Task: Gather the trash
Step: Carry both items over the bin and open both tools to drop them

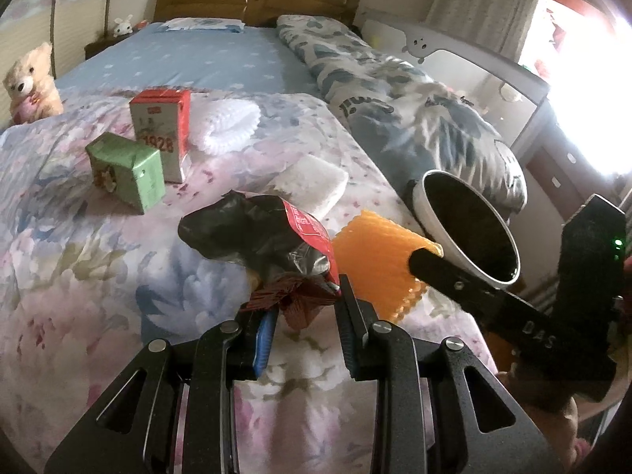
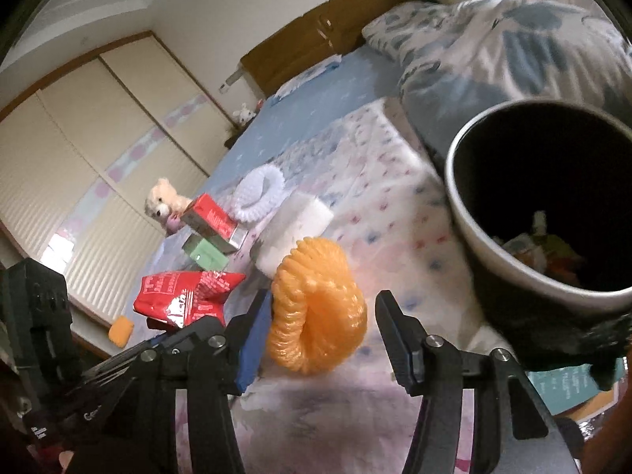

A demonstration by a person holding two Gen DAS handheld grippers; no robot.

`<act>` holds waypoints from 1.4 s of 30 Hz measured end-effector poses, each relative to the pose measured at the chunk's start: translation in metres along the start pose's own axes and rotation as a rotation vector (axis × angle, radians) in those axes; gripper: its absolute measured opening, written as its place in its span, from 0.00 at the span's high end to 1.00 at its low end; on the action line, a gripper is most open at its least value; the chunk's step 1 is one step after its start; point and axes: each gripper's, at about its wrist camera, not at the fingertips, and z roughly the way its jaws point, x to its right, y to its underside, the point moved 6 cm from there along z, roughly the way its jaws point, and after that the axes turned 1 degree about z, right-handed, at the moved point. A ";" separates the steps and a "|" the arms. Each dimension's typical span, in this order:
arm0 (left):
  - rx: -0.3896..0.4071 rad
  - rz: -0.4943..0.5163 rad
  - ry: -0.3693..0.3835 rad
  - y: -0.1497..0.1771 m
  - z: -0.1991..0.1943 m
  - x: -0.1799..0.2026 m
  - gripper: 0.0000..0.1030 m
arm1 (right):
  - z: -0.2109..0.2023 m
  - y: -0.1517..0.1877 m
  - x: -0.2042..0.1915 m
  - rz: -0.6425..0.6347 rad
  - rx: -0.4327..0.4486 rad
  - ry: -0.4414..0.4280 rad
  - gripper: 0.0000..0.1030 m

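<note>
Right, left wrist view first: the left gripper (image 1: pixel 304 308) has its jaws apart, and the crumpled red-and-black snack wrapper (image 1: pixel 272 237) sits between the tips, its crimped end resting against the inside of the right-hand finger; whether it is pinched I cannot tell. Just to the right lies the orange foam fruit net (image 1: pixel 379 260), and one black finger of the right gripper (image 1: pixel 446 272) reaches in across its edge. Behind that, the white bin with a dark liner (image 1: pixel 470 229) tilts its mouth toward the camera at the edge of the floral quilt (image 1: pixel 98 268). Further back stand a green carton (image 1: pixel 126 170) and, touching it, a red-and-grey carton (image 1: pixel 162 134), with a white foam net (image 1: pixel 225 122) and a white foam block (image 1: pixel 312 185) beyond. A cream teddy bear (image 1: pixel 31 79) sits far left. Over to the right wrist view: the right gripper (image 2: pixel 320 331) is spread wide around the orange foam fruit net (image 2: pixel 316 308), the blue-padded left finger touching its side, the other finger standing clear. The bin (image 2: pixel 541 213) looms close on the right, scraps visible at its bottom. The red wrapper (image 2: pixel 185 292) shows at left above the left gripper (image 2: pixel 166 335), with both cartons (image 2: pixel 209 237) behind.
</note>
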 end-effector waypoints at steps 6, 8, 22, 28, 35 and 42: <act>-0.006 0.002 0.002 0.002 -0.001 0.000 0.74 | -0.010 0.001 -0.003 -0.021 0.008 0.005 0.75; -0.007 0.013 0.012 0.002 0.000 0.005 0.74 | -0.018 -0.001 -0.003 -0.027 0.029 0.013 0.75; -0.025 0.144 0.106 -0.005 0.009 0.079 0.74 | -0.087 -0.026 0.046 0.035 0.168 0.108 0.75; -0.032 0.212 0.148 -0.010 0.017 0.117 0.74 | -0.106 -0.036 0.074 0.078 0.203 0.154 0.75; -0.054 0.247 0.178 -0.017 0.033 0.147 0.74 | -0.119 -0.044 0.097 0.102 0.230 0.189 0.75; -0.072 0.268 0.196 -0.022 0.047 0.170 0.74 | -0.122 -0.051 0.116 0.127 0.236 0.203 0.75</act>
